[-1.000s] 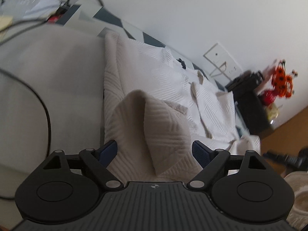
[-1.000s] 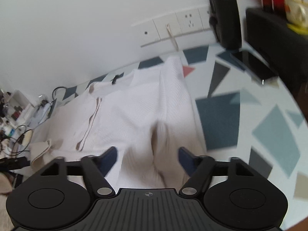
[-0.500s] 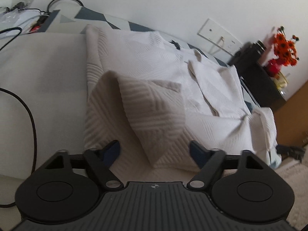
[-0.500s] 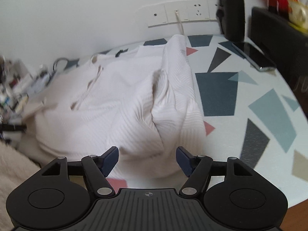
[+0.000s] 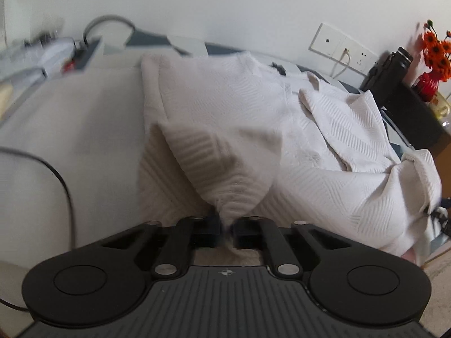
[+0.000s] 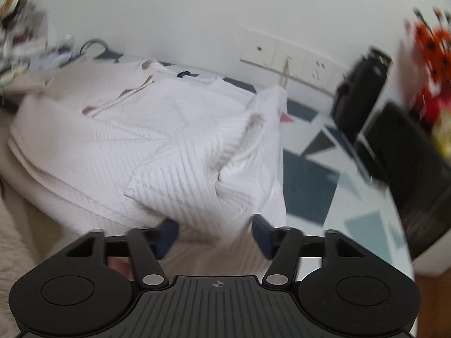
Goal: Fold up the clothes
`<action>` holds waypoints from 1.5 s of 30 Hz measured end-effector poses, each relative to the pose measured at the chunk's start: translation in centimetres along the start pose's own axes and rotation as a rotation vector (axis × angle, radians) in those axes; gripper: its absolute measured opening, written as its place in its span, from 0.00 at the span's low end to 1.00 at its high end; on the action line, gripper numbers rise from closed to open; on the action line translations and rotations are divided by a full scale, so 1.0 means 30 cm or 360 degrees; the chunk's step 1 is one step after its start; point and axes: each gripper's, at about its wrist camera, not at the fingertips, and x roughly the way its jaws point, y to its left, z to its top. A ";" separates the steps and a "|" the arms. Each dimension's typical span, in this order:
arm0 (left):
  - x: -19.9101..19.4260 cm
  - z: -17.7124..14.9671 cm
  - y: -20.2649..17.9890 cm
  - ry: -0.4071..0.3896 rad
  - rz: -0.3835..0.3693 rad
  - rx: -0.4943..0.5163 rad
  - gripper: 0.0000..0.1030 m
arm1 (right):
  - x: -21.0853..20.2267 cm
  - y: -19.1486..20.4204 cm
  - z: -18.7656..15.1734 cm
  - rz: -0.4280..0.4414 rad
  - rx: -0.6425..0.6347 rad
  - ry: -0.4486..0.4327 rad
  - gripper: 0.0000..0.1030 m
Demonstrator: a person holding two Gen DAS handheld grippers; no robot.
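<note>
We see the white ribbed garment (image 5: 225,107) spread over the table (image 6: 310,186), w/ its bulk reaching from the near edge to the far wall side. In the left wrist view the left gripper (image 5: 227,229) has its jaws drawn together, clamped on a raised peak of the garment's near edge; the fabric bunches into a cone that narrows right into the pinch, so the cloth sits btwn the pads, not beside them. These jaws have just been closing. In the right wrist view the right gripper (image 6: 214,232) shows its blue fingers (image 6: 169,235) apart, w/ a folded-over flap of the garment lying btwn them and bulging up just beyond the tips; the jaws have just been closing too, but we see gaps at both pads, so no press on the cloth yet as far as the blurred view tells. The flap's stitched hem runs to the left of the gripper, and the garment's right edge falls just past the right finger. Far right on the table stand a black bottle (image 6: 360,90) and orange flowers (image 5: 437,50); wall sockets (image 6: 284,53) sit behind the garment, and a dark cable (image 5: 62,180) curves at near left.
</note>
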 end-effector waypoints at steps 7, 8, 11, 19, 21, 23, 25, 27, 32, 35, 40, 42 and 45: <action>-0.162 0.095 -0.018 -0.0197 -0.0021 0.0046 0.05 | -0.115 -0.125 0.149 -0.0197 0.0051 -0.0235 0.07; -0.159 0.110 -0.017 -0.0207 -0.0028 0.0036 0.05 | -0.111 -0.149 0.179 -0.0193 0.0066 -0.0247 0.07; -0.118 0.160 -0.005 -0.0230 -0.0020 0.0003 0.05 | -0.061 -0.204 0.268 -0.0150 0.0075 -0.0242 0.07; 0.020 0.333 0.069 -0.0220 -0.0026 -0.0102 0.05 | 0.184 -0.239 0.533 -0.0033 -0.0086 -0.0234 0.07; 0.084 0.369 0.094 -0.0176 -0.0028 -0.0135 0.05 | 0.275 -0.250 0.592 -0.0013 -0.0091 -0.0211 0.07; 0.155 0.399 0.119 -0.0122 -0.0034 -0.0171 0.06 | 0.381 -0.267 0.634 0.0012 -0.0050 -0.0161 0.07; 0.229 0.426 0.139 -0.0051 0.0012 -0.0179 0.16 | 0.493 -0.285 0.655 0.0052 0.0023 -0.0101 0.14; 0.266 0.446 0.140 -0.0006 0.0107 -0.0134 0.57 | 0.579 -0.296 0.654 0.0061 0.0098 -0.0028 0.36; 0.182 0.487 0.152 -0.0116 0.0076 -0.0045 0.79 | 0.594 -0.338 0.614 0.0072 0.0262 -0.0043 0.61; 0.122 0.480 0.152 -0.0148 0.0056 0.0007 0.80 | 0.516 -0.366 0.584 0.0099 0.0320 -0.0116 0.90; 0.073 0.424 0.133 -0.0109 0.0026 0.0069 0.80 | 0.365 -0.395 0.526 -0.0045 0.0350 -0.0261 0.99; 0.053 0.400 0.104 -0.0126 0.0052 0.0131 0.80 | 0.326 -0.408 0.505 -0.0067 0.0359 -0.0295 0.99; 0.026 0.386 0.058 -0.0132 0.0073 0.0221 0.79 | 0.298 -0.436 0.469 0.0006 0.0363 -0.0322 0.99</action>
